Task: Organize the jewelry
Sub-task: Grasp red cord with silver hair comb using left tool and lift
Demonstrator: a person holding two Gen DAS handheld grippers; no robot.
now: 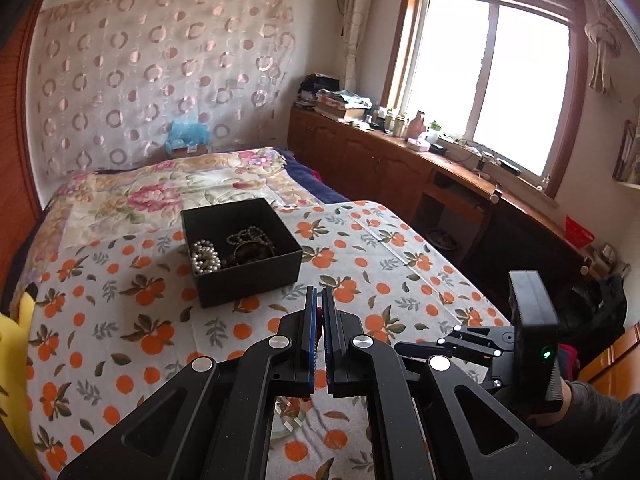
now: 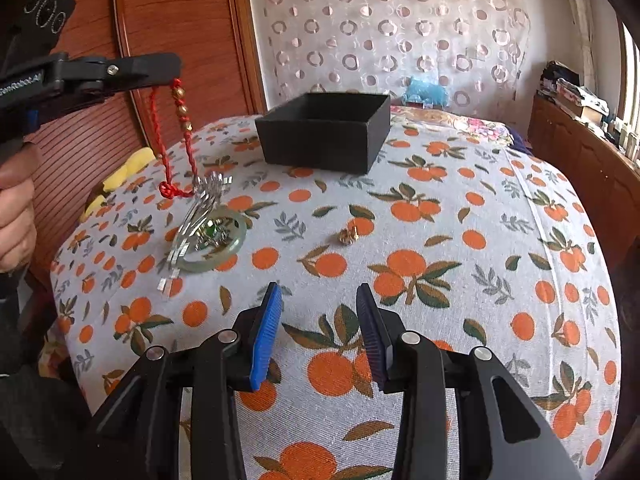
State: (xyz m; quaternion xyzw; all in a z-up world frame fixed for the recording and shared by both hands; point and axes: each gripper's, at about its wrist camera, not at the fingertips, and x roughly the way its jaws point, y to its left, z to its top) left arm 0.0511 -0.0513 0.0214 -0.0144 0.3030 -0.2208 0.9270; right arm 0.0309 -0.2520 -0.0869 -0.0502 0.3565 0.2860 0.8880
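A black open box (image 1: 240,252) sits on the orange-print cloth and holds a pearl strand (image 1: 206,260) and dark bead chains (image 1: 250,242). My left gripper (image 1: 319,300) is shut on a red cord bracelet with gold beads (image 2: 182,120), which hangs from it above the cloth, left of the box (image 2: 324,132). Below it lie a pale green bangle (image 2: 208,244), a silver chain piece (image 2: 208,196) and small green stones. A small gold earring (image 2: 347,236) lies mid-cloth. My right gripper (image 2: 318,312) is open and empty, low over the cloth.
The cloth covers a bed (image 1: 120,320) with a floral quilt (image 1: 168,192) behind. A wooden cabinet (image 1: 380,160) with clutter runs under the window at right. A wooden wardrobe door (image 2: 172,20) stands at left. A yellow object (image 2: 120,172) lies at the bed's left edge.
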